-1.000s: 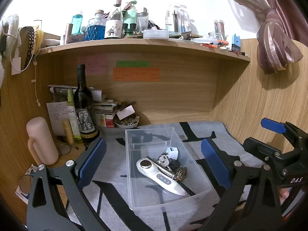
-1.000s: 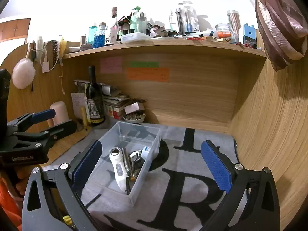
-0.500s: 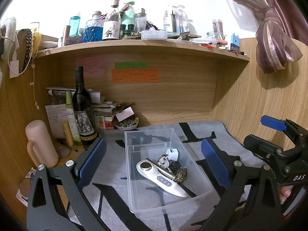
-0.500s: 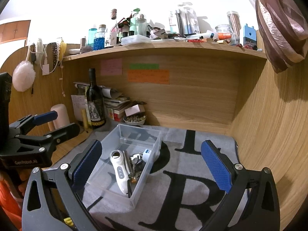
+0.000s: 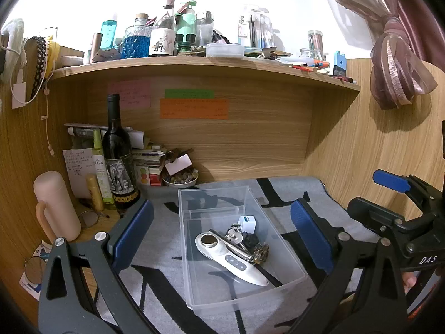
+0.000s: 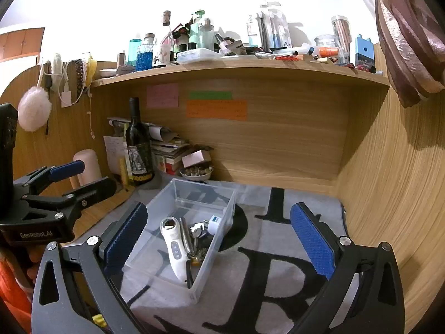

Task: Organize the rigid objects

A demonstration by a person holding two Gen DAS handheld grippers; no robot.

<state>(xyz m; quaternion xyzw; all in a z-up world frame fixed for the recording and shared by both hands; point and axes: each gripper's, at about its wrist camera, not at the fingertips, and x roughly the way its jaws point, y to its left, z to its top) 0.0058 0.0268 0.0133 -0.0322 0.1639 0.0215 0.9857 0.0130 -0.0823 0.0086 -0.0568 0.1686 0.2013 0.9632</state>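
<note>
A clear plastic box point(image 5: 289, 253) is set on the grey mat point(image 6: 278, 292). A white handheld device point(image 5: 230, 258), keys point(image 5: 236, 235) and a small white plug point(image 5: 247, 220) are kept inside. The left gripper point(image 5: 222, 233) and right gripper point(image 6: 219, 239) are held wide open, with nothing in them.

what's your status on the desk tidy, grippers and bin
Left gripper open, empty. Right gripper open, empty. Clear plastic bin on grey mat holds white handheld device, keys, white plug. Nothing in the way.

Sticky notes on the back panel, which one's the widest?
The orange note, lowest of the three. It stretches well past the green strip directly above it and the squarer pink note to their left.
</note>
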